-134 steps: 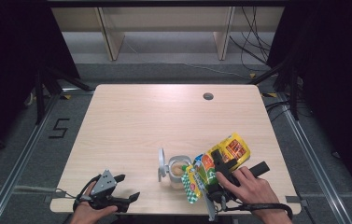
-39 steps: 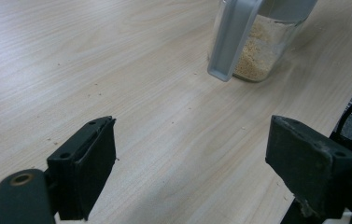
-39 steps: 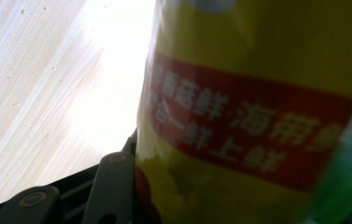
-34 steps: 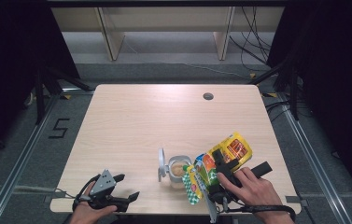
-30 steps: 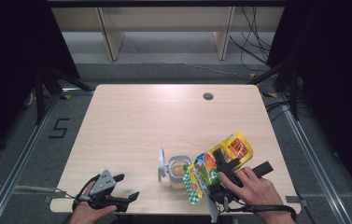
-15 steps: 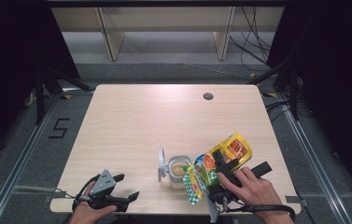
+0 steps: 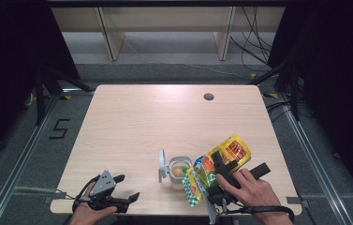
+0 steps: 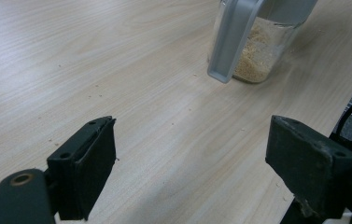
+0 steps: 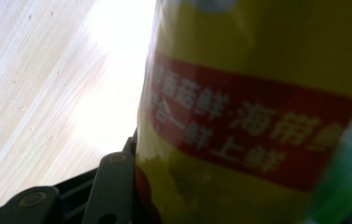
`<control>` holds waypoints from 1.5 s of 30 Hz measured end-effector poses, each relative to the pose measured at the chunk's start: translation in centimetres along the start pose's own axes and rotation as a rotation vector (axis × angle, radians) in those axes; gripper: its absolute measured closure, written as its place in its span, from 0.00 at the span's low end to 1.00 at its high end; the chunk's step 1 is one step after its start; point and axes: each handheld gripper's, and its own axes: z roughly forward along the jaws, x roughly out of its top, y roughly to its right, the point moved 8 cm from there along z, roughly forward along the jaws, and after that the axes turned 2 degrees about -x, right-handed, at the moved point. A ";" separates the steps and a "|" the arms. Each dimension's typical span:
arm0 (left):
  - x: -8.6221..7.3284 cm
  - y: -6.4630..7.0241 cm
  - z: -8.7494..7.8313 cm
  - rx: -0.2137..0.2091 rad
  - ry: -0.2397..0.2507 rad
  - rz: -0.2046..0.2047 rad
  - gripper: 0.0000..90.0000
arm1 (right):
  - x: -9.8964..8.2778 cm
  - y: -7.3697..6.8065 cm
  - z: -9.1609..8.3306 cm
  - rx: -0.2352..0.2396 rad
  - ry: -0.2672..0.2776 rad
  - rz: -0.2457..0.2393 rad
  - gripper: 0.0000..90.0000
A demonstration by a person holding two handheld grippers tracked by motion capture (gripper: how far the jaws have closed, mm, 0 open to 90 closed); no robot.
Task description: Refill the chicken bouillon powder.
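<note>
We see the right gripper (image 7: 214, 165) clamped partway on a glossy yellow seasoning pouch (image 7: 228, 152) with a red band and green edge, tilted over the jar. The pouch sits at about 5 o'clock on the pale wood-grain table (image 7: 165, 117). Its crinkled plastic lies right against the jar rim.

The clear glass jar (image 7: 180, 170) holds tan granules, and its grey hinged lid (image 7: 162, 165) stands open at its 9 o'clock.

The left gripper (image 7: 127, 187) rests at the table's 7 o'clock, well apart from the jar. Its black blocky jaws are spread wide, with nothing between them but bare wood.
</note>
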 end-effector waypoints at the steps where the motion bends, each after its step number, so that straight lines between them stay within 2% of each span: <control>1: 0.0 0.0 0.0 0.000 -0.001 0.002 0.17 | 0.0 0.1 0.0 -0.003 0.002 -0.006 0.65; 2: 0.0 0.2 0.1 0.002 0.004 -0.035 0.17 | 0.0 0.1 0.0 -0.004 0.002 -0.009 0.65; 4: 0.0 0.2 0.1 0.002 0.005 -0.034 0.17 | 0.1 -0.2 -0.1 0.016 -0.009 0.021 0.65; 5: 0.0 0.2 0.1 0.002 0.004 -0.034 0.17 | 0.2 -0.1 -0.1 0.015 -0.006 0.016 0.65; 7: 0.0 0.0 -0.1 0.001 -0.006 0.004 0.17 | 0.2 -0.1 -0.2 0.012 -0.008 0.018 0.65; 8: 0.0 0.0 0.0 0.001 -0.007 0.002 0.17 | 0.1 0.0 -0.2 0.000 -0.007 0.021 0.65; 9: 0.0 0.1 0.1 0.001 0.003 -0.022 0.17 | 0.1 0.2 -0.2 0.002 0.009 -0.007 0.65; 10: 0.0 0.2 0.1 0.002 0.004 -0.036 0.17 | 0.1 0.3 -0.2 -0.008 0.005 -0.007 0.65; 11: 0.0 0.2 0.1 0.001 0.004 -0.035 0.17 | 0.1 0.0 -0.2 0.005 -0.002 0.025 0.65; 12: 0.0 0.0 0.0 0.002 -0.003 -0.004 0.17 | 0.1 0.0 -0.2 0.001 -0.014 0.019 0.65; 13: 0.0 0.0 0.0 0.002 -0.006 0.002 0.17 | 0.2 0.1 -0.2 0.008 -0.007 -0.001 0.65; 14: 0.1 0.1 0.1 0.000 0.012 -0.012 0.17 | 0.0 -0.4 -0.3 0.012 -0.022 0.054 0.65; 16: 0.1 0.1 0.1 0.001 0.011 -0.013 0.17 | 0.1 0.2 -0.2 0.003 0.004 -0.003 0.65; 18: 0.0 0.1 0.0 0.001 0.004 -0.010 0.17 | 0.2 0.2 -0.2 0.003 0.002 -0.004 0.65; 19: 0.0 0.2 0.1 0.002 0.003 -0.034 0.17 | 0.2 0.2 -0.2 -0.002 -0.010 -0.004 0.65; 20: 0.0 0.2 0.1 0.002 0.004 -0.036 0.17 | 0.2 0.3 -0.2 0.003 0.000 -0.022 0.65; 21: -0.1 0.1 0.0 0.001 -0.002 -0.016 0.17 | 0.1 0.1 -0.3 0.005 -0.014 0.021 0.65; 23: 0.0 0.0 0.0 0.001 0.001 0.001 0.17 | 0.1 0.4 -0.4 -0.010 -0.013 0.010 0.65; 28: 0.0 0.0 0.0 0.001 0.000 -0.001 0.17 | 0.2 0.2 -0.3 0.006 -0.007 0.016 0.65; 29: 0.0 0.0 0.0 0.001 0.000 0.000 0.17 | 0.2 0.4 -0.2 -0.002 0.005 -0.015 0.65; 30: 0.0 0.0 0.0 0.004 -0.006 0.002 0.17 | 0.2 0.4 -0.2 -0.001 0.004 -0.013 0.65; 31: 0.0 0.2 0.1 0.003 0.005 -0.035 0.17 | 0.2 0.4 -0.2 -0.001 0.002 -0.013 0.65; 32: 0.0 0.2 0.1 0.001 0.010 -0.034 0.17 | 0.1 0.4 -0.2 -0.011 0.000 -0.013 0.65; 33: 0.0 0.0 0.0 0.001 0.006 -0.007 0.17 | 0.1 0.5 -0.3 -0.013 -0.001 -0.015 0.65; 34: 0.0 0.1 0.0 0.002 0.006 -0.011 0.17 | 0.0 0.4 -0.3 -0.001 -0.002 -0.003 0.65; 35: 0.0 -0.2 -0.1 0.006 -0.004 0.014 0.17 | 0.0 0.2 -0.4 0.002 -0.012 0.020 0.65; 36: -0.1 0.0 -0.1 0.006 -0.005 -0.021 0.17 | -0.1 0.5 -0.3 -0.015 -0.003 -0.010 0.65; 38: -0.1 0.0 -0.1 0.006 -0.005 -0.022 0.17 | -0.2 0.5 -0.3 -0.014 -0.005 -0.010 0.65; 39: -0.1 0.1 0.0 0.005 -0.006 -0.022 0.17 | -0.2 0.3 -0.4 0.001 -0.016 0.020 0.65; 40: 0.0 0.2 0.1 0.003 0.012 -0.036 0.17 | -0.3 0.3 -0.4 0.002 -0.016 0.022 0.65; 41: 0.0 -0.2 -0.1 0.005 -0.006 0.015 0.17 | -0.3 0.5 -0.3 -0.004 -0.003 -0.009 0.65; 42: 0.0 -0.2 -0.1 0.006 -0.003 0.014 0.17 | -0.3 0.4 -0.3 -0.002 -0.005 -0.006 0.65; 43: -0.1 0.1 -0.1 0.002 -0.009 -0.028 0.17 | -0.3 0.2 -0.4 0.005 -0.016 0.020 0.65; 45: -0.1 0.1 -0.1 0.001 -0.010 -0.028 0.17 | -0.3 0.2 -0.3 -0.004 -0.020 0.021 0.65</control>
